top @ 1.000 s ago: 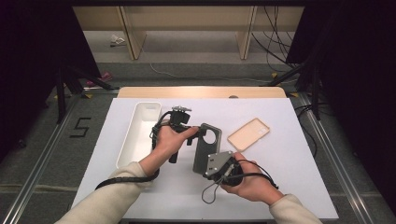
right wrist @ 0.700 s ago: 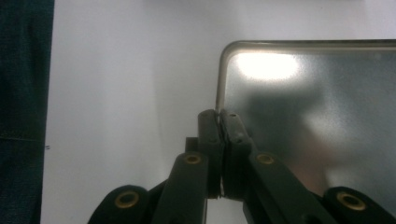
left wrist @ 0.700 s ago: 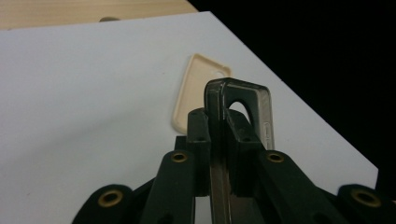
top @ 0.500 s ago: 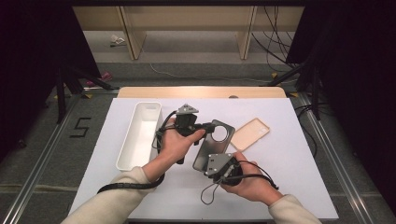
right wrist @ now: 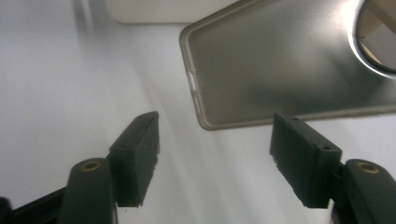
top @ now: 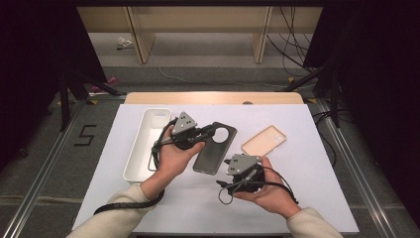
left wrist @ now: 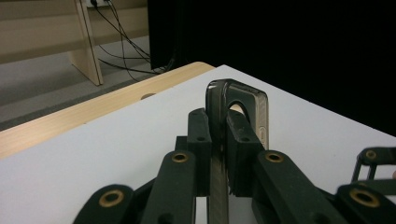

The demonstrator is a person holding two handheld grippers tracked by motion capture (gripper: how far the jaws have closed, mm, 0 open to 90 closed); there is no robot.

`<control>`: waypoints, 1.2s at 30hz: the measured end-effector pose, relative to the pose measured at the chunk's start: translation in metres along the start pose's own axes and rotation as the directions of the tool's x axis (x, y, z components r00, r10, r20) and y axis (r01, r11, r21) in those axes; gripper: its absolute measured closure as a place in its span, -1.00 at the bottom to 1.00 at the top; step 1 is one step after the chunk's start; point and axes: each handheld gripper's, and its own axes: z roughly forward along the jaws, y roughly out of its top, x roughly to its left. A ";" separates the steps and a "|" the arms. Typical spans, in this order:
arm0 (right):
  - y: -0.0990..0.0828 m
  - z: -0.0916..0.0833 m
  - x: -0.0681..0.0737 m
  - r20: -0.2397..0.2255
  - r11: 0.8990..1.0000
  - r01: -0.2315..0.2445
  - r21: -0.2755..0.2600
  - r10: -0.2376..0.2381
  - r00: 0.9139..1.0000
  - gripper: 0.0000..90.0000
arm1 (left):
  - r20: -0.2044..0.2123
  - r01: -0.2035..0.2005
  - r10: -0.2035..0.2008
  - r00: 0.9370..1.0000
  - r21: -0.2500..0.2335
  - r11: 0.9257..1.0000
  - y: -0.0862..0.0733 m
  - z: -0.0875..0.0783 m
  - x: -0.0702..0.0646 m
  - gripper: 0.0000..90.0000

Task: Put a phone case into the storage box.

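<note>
A dark grey phone case (top: 214, 151) with a round camera hole is held in the middle of the white table. My left gripper (top: 209, 131) is shut on its edge near the hole end. In the left gripper view the case (left wrist: 243, 98) stands edge-on between the pads of that gripper (left wrist: 218, 128). My right gripper (top: 229, 164) sits at the case's near end. Its jaws have just been opening; they stand apart in the right gripper view (right wrist: 215, 149), and the case's corner (right wrist: 280, 60) lies just beyond them, untouched.
A long white tray (top: 143, 144) lies to the left of the left hand; its wall (right wrist: 159, 11) shows at the top of the right gripper view. A beige phone case (top: 264, 140) lies flat to the right. The table's far wooden edge (top: 213, 97) is behind.
The left hand has shifted right and slightly up and now grips the dark case. The right gripper's jaws have spread open off the case's near end; that hand stayed in place.
</note>
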 end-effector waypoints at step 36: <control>-0.025 -0.023 -0.022 0.030 0.955 -0.261 -0.139 0.267 0.963 -0.64 | -0.031 0.012 -0.015 0.999 -0.092 0.996 -0.008 -0.046 0.017 0.81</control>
